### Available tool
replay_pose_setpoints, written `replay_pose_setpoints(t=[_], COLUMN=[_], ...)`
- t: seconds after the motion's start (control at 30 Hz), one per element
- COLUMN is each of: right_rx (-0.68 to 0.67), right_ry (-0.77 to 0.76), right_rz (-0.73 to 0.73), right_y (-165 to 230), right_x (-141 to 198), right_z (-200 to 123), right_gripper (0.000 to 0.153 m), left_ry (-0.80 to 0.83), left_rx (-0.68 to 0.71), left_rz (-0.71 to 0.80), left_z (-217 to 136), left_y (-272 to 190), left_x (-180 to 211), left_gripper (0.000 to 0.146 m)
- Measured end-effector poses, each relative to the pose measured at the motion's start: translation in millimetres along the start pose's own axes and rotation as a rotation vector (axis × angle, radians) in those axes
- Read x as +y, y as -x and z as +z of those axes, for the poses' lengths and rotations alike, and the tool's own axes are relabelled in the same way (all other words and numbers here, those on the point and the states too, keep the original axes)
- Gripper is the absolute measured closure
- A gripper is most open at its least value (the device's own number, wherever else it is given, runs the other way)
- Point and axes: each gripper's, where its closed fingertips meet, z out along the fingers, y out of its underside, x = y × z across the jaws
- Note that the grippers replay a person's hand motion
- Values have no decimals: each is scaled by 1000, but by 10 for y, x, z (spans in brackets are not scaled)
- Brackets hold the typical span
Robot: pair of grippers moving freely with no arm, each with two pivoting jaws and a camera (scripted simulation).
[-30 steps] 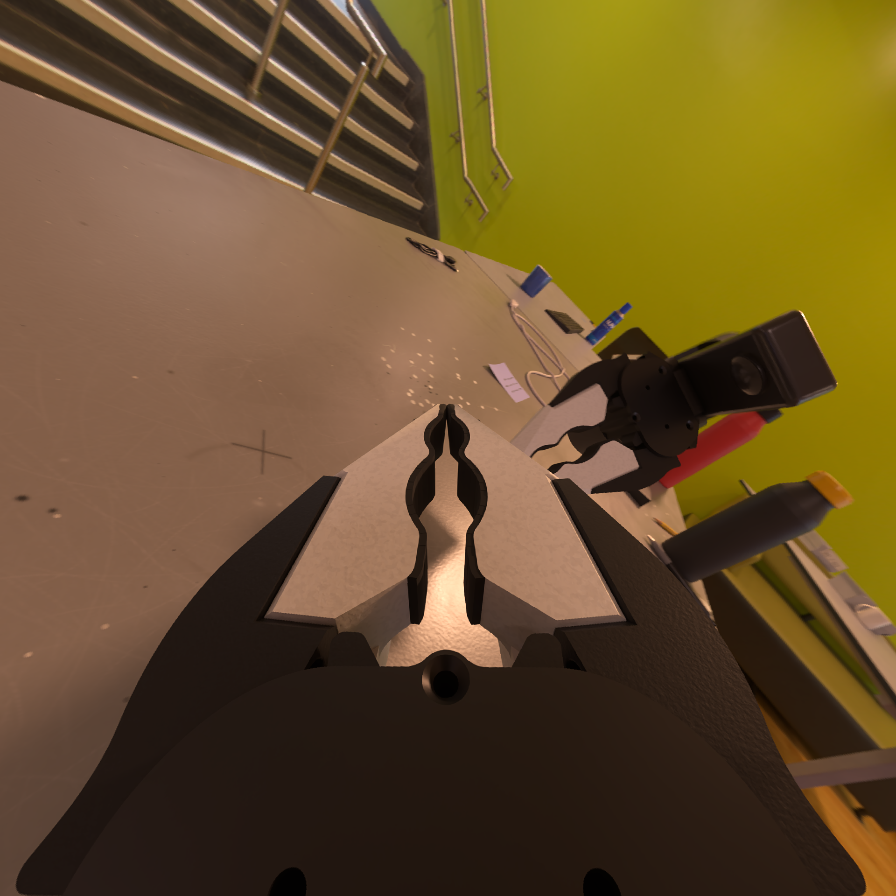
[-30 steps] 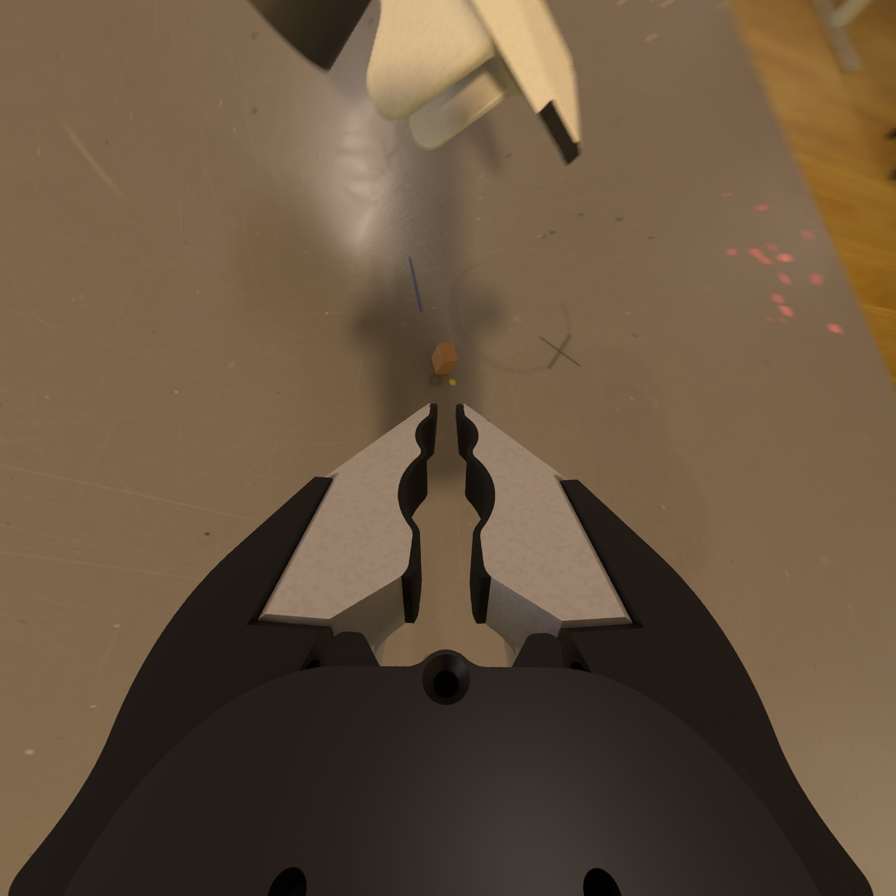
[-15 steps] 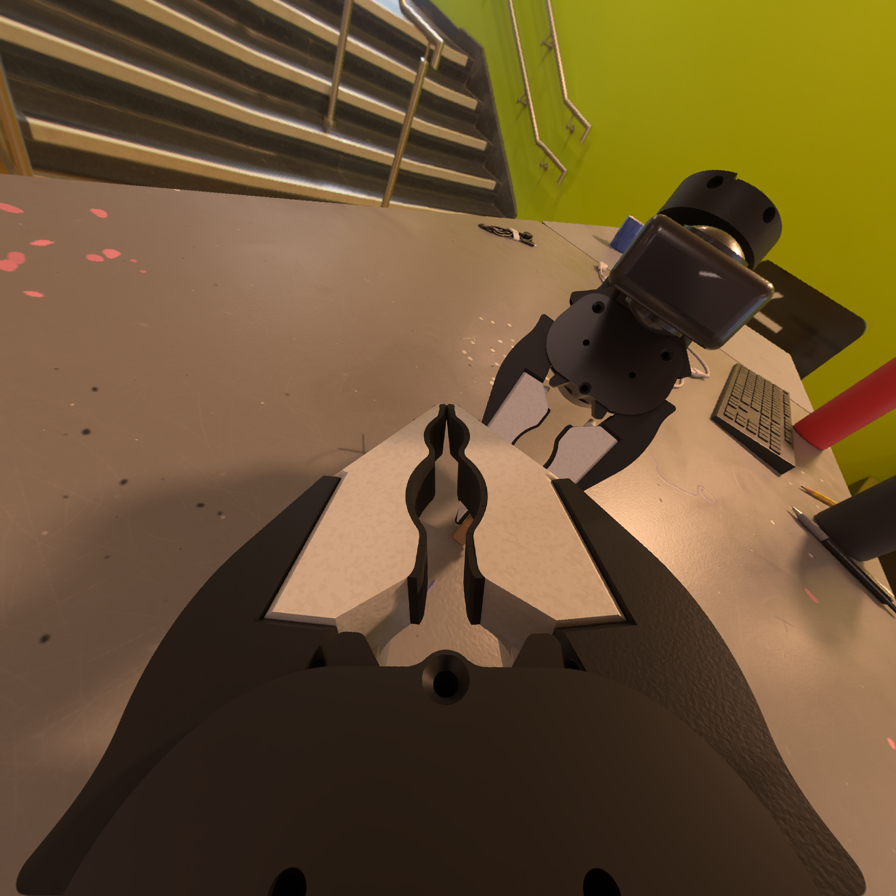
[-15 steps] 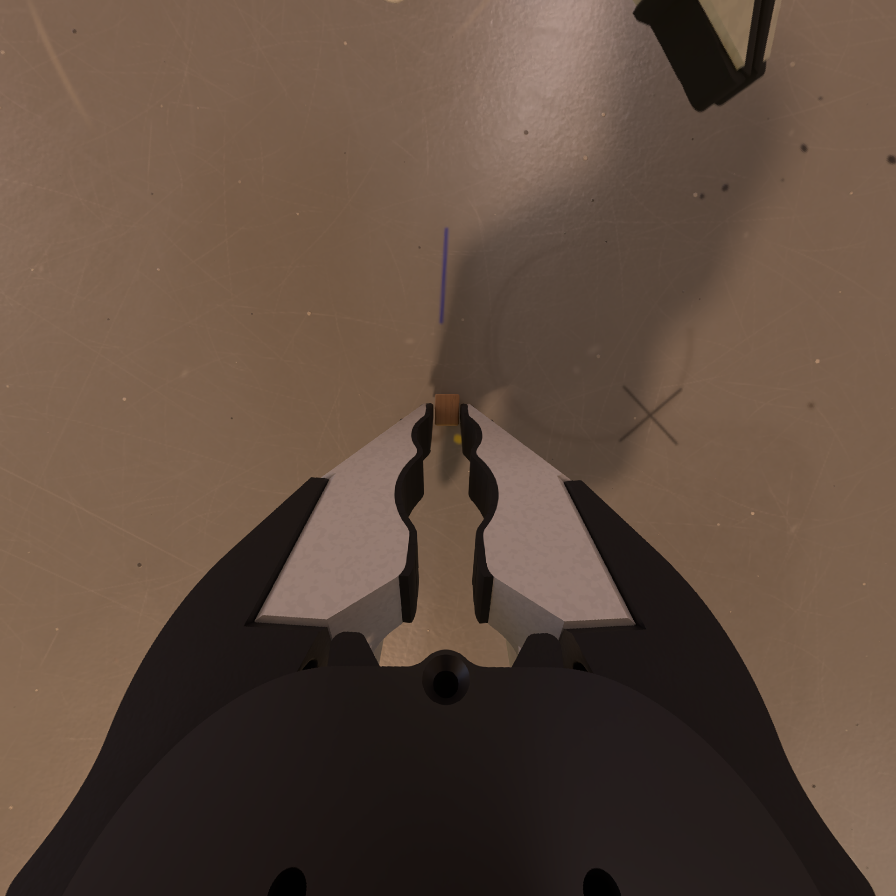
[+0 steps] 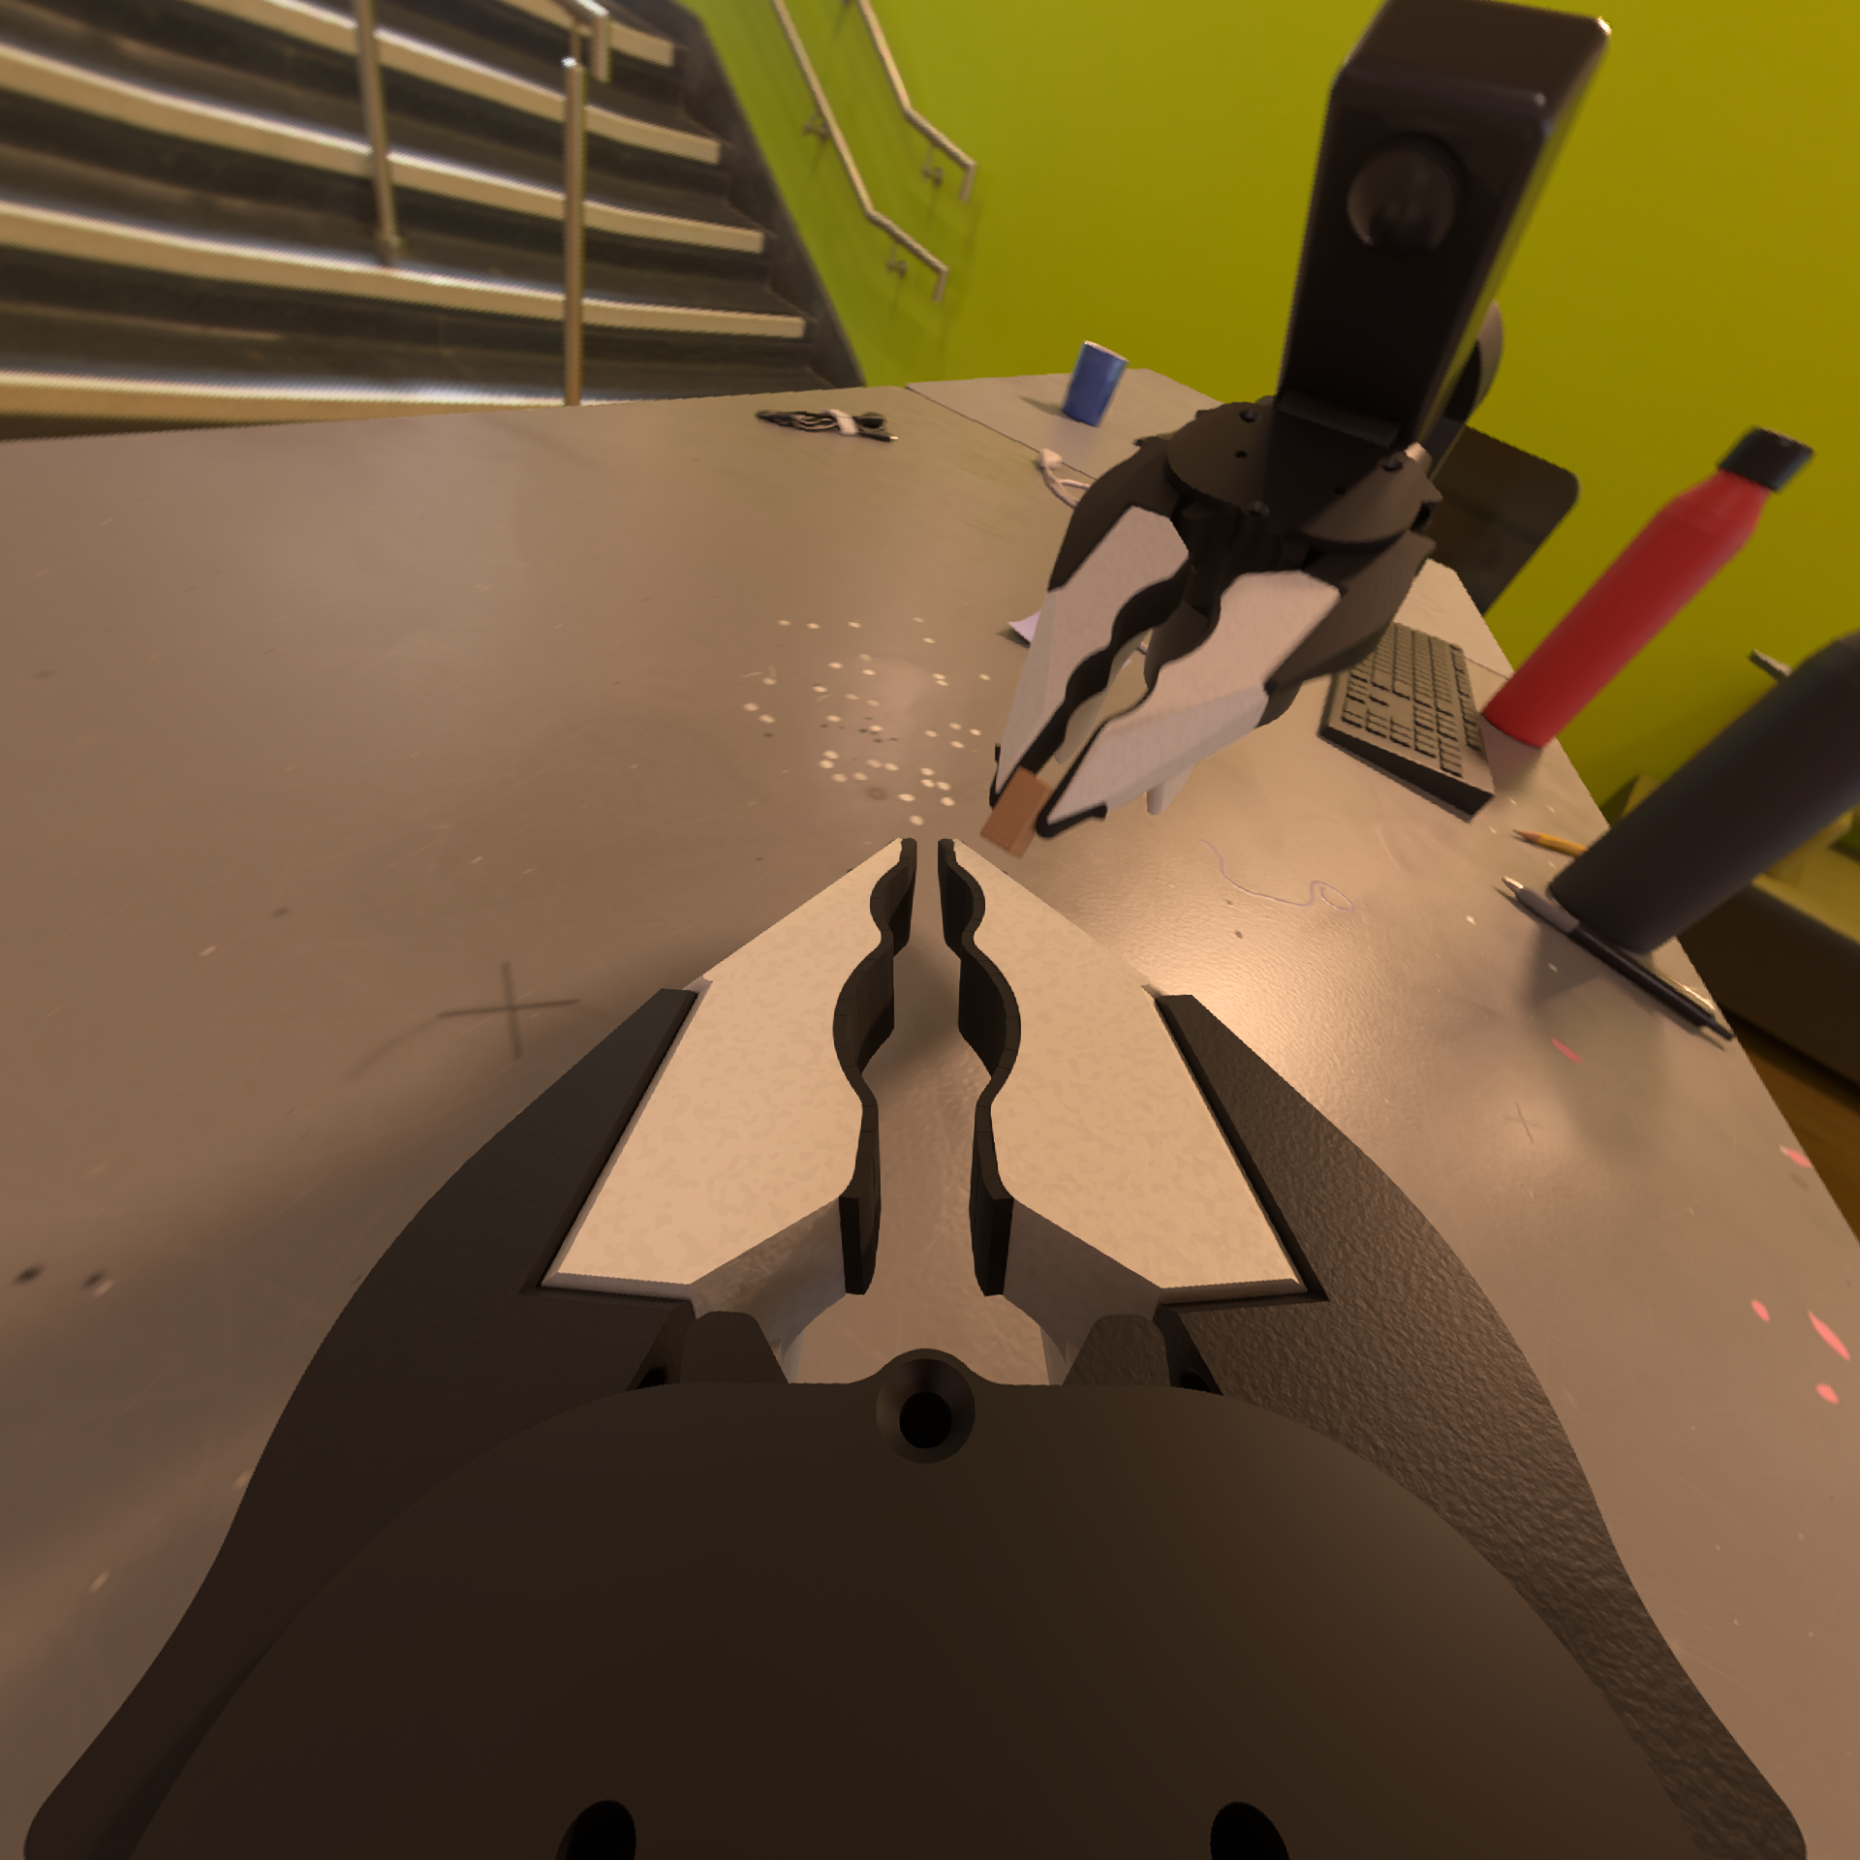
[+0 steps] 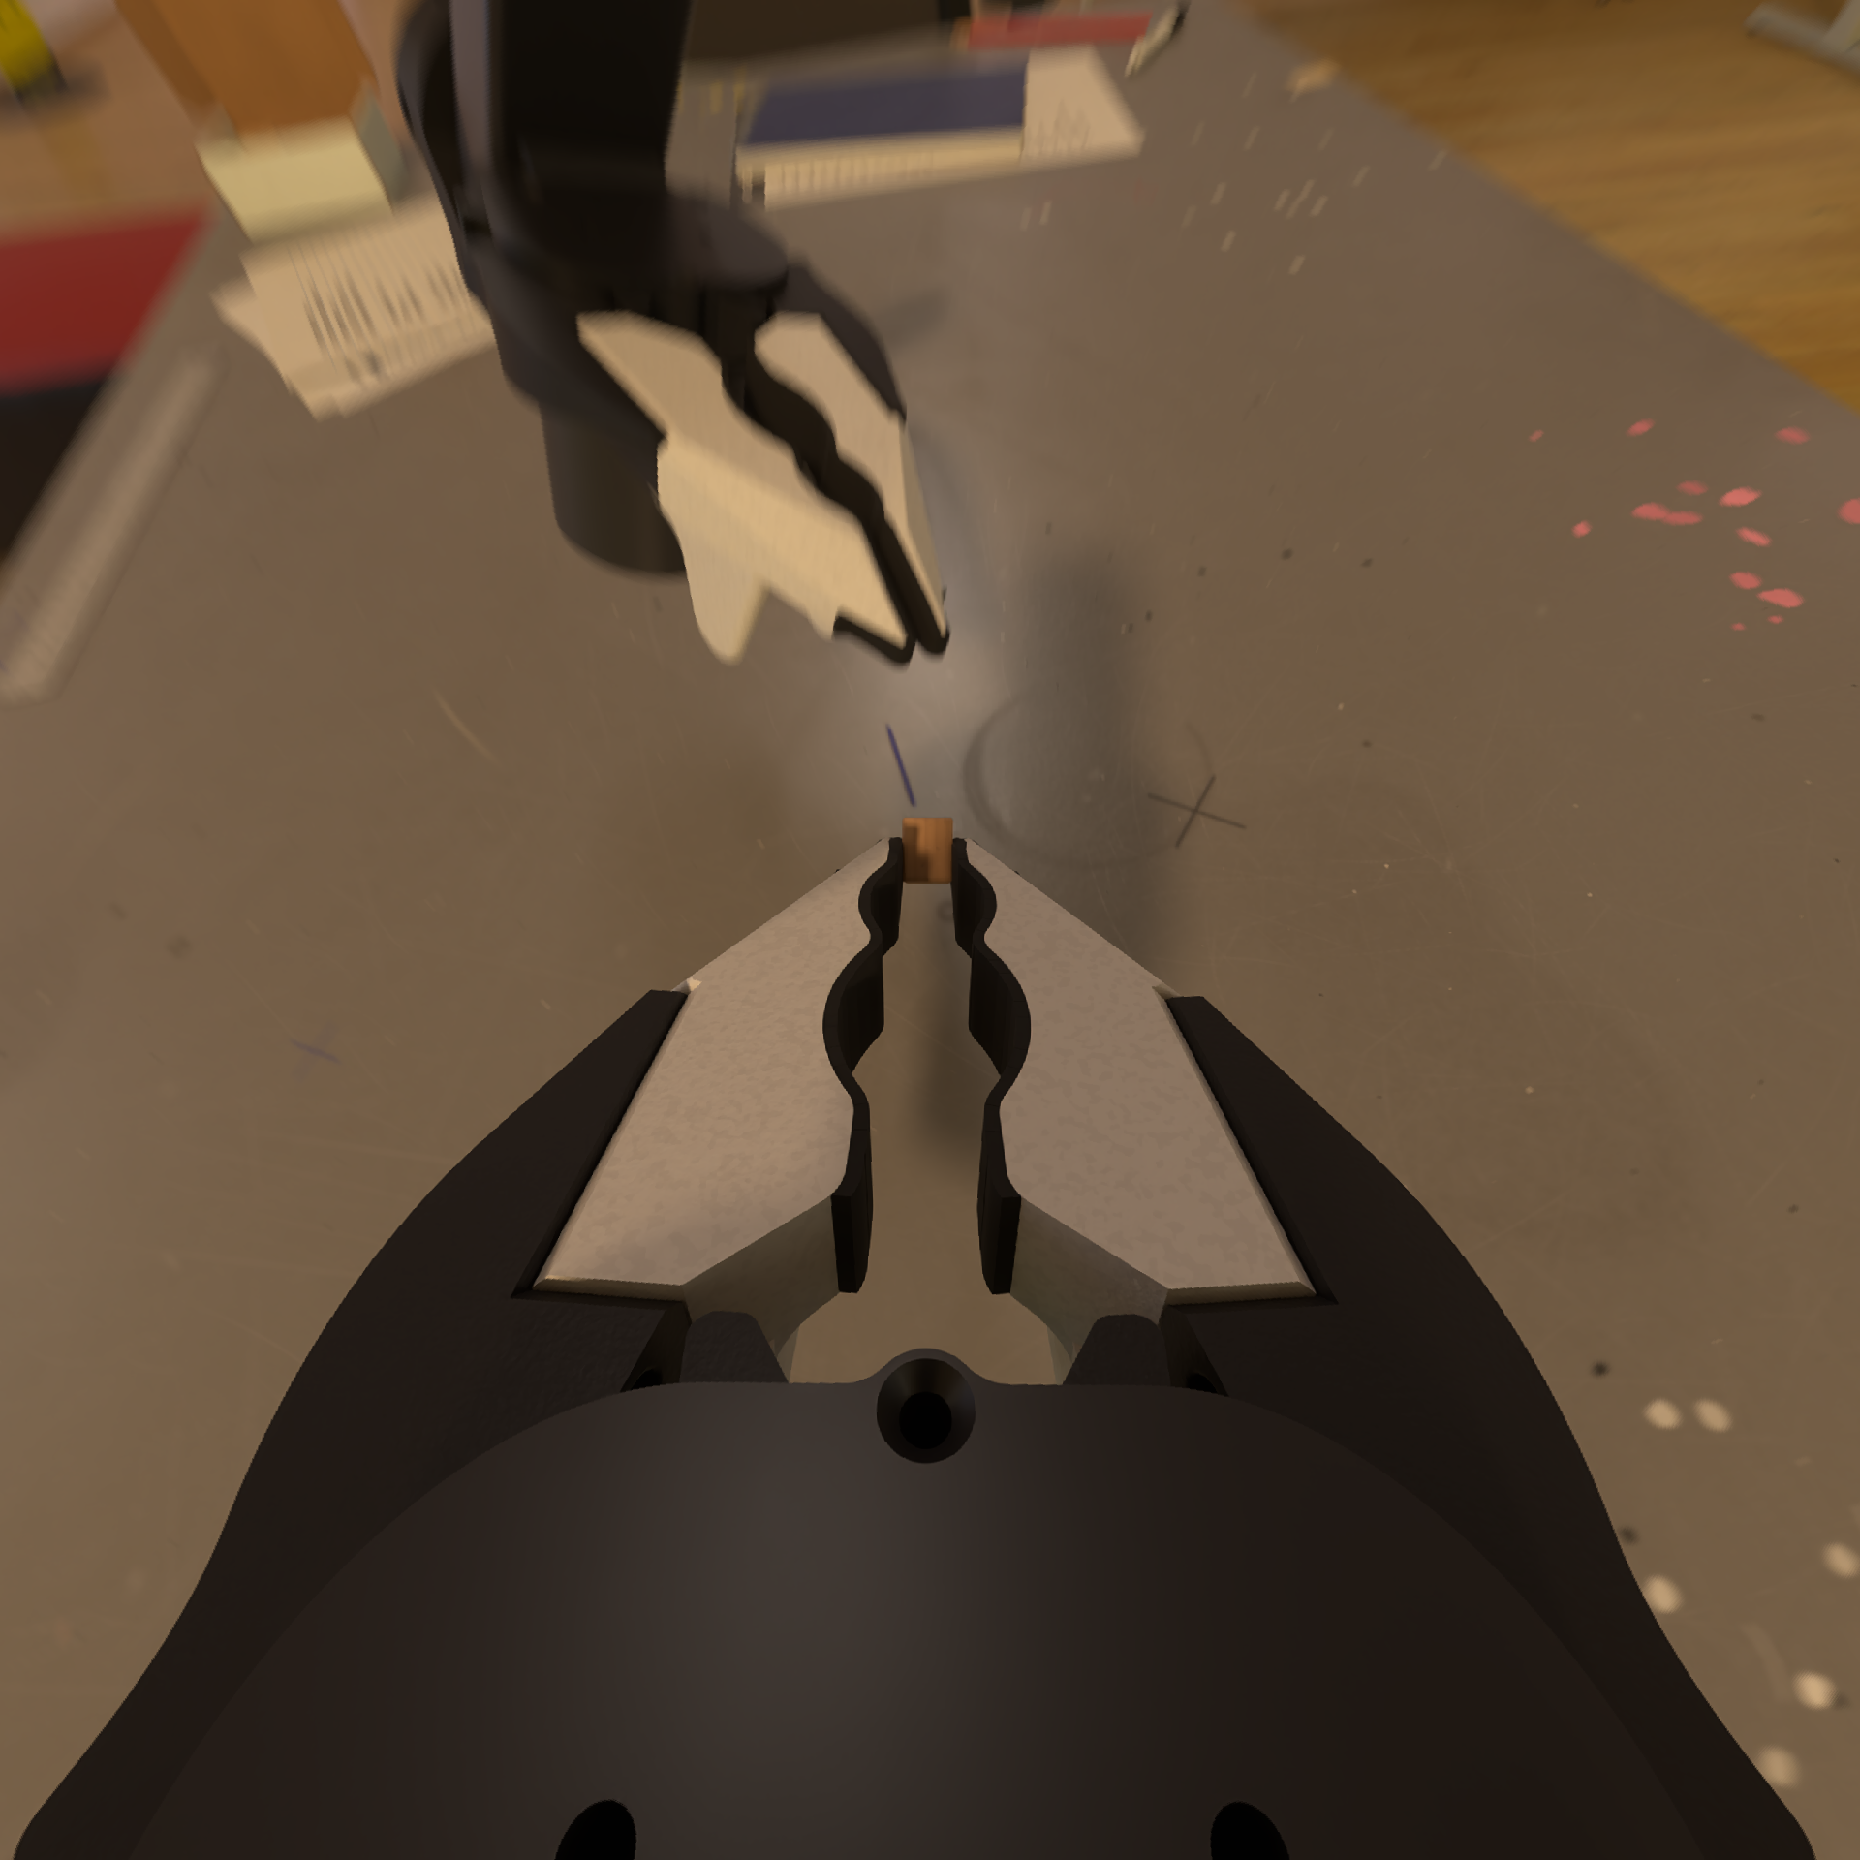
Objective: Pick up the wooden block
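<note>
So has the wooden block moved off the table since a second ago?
Yes. The wooden block, then lying beside the purple line, now sits clamped in the right gripper, raised above the table.

Left wrist view looks low across the table point(image 5: 403, 654) toward a green wall, right gripper point(image 5: 1027, 815) ahead. Right wrist view faces steeply down at the table, left gripper point(image 6: 921, 644) beyond. Both share the wooden block point(image 6: 927, 850).

Wooden block point(image 6: 927, 850): a small orange-brown cuboid with plain faces, pinched at the very tips of the right gripper point(image 6: 926, 868). In the left wrist view the block point(image 5: 1015, 827) protruded beyond those tips, tilted, and appeared raised just clear of the grey desk point(image 5: 403, 705).
</note>
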Motion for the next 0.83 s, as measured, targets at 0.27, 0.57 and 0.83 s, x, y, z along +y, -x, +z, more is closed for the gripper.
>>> replay_pose_setpoints(t=[0.27,0.57,0.83], right_rx=[19,-81,-125], right_ry=[-374,-578,-660], right_rz=[258,452,566], right_y=[182,283,286], right_x=[-273,-420,-455], right_z=[-387,-463,-425], right_gripper=[144,144,144], left_ry=[-15,-81,-117], left_rx=[24,-90,-247], left_rz=[222,440,616], left_z=[189,232,211], left_y=[-443,-668,-680], left_x=[-30,-181,-290], left_gripper=[141,141,139])
